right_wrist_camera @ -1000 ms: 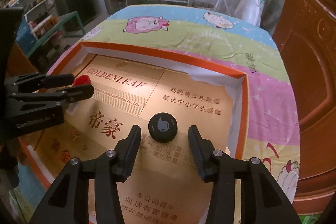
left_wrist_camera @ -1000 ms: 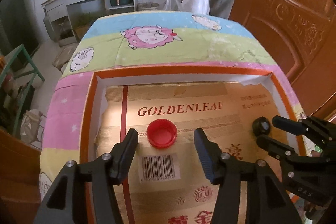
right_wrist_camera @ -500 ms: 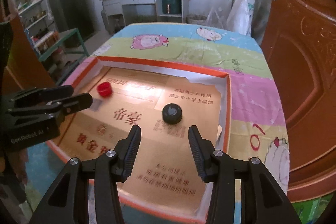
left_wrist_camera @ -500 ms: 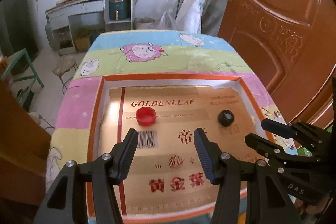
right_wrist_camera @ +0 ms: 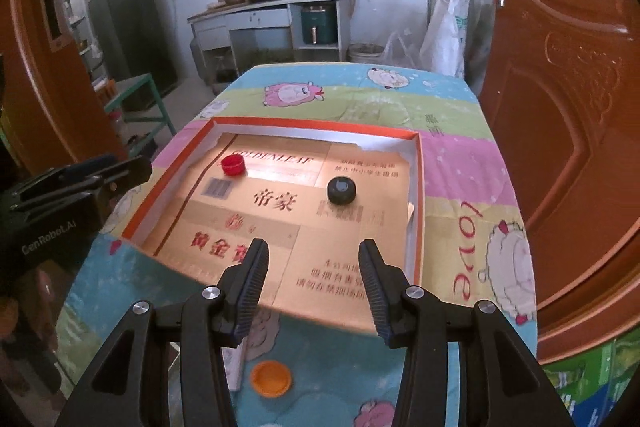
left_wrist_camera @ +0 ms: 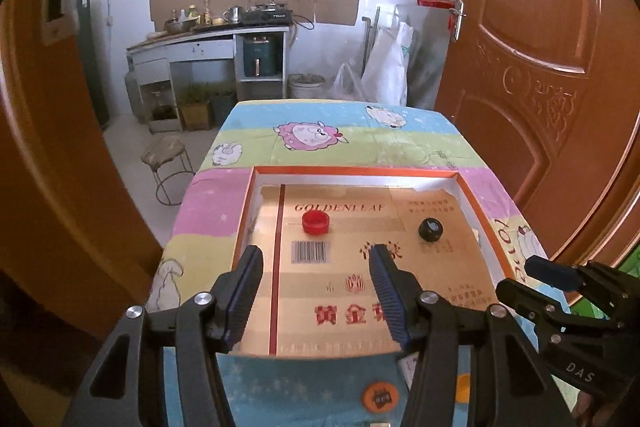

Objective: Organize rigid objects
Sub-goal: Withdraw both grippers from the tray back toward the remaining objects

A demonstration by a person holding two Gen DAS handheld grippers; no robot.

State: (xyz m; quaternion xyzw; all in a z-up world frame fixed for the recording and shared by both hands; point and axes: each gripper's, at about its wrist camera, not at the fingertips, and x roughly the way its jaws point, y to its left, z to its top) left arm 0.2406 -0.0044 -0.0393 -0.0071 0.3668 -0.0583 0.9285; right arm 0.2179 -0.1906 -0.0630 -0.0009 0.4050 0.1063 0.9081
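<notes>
Two caps, red cap [left_wrist_camera: 315, 222] and black cap [left_wrist_camera: 430, 230], sit in my tray [left_wrist_camera: 486, 223]; only the right view shows the green stool [right_wrist_camera: 138, 99] (both tools, left tool [left_wrist_camera: 316, 291] and right tool [right_wrist_camera: 314, 281], released, empty).

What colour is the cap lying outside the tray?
Orange cap, on the tablecloth near the tray's front edge; clearest in the right wrist view.

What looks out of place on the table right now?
An orange cap lies on the tablecloth outside the tray, while the red cap and black cap sit inside. The tray's white lining looks torn.
</notes>
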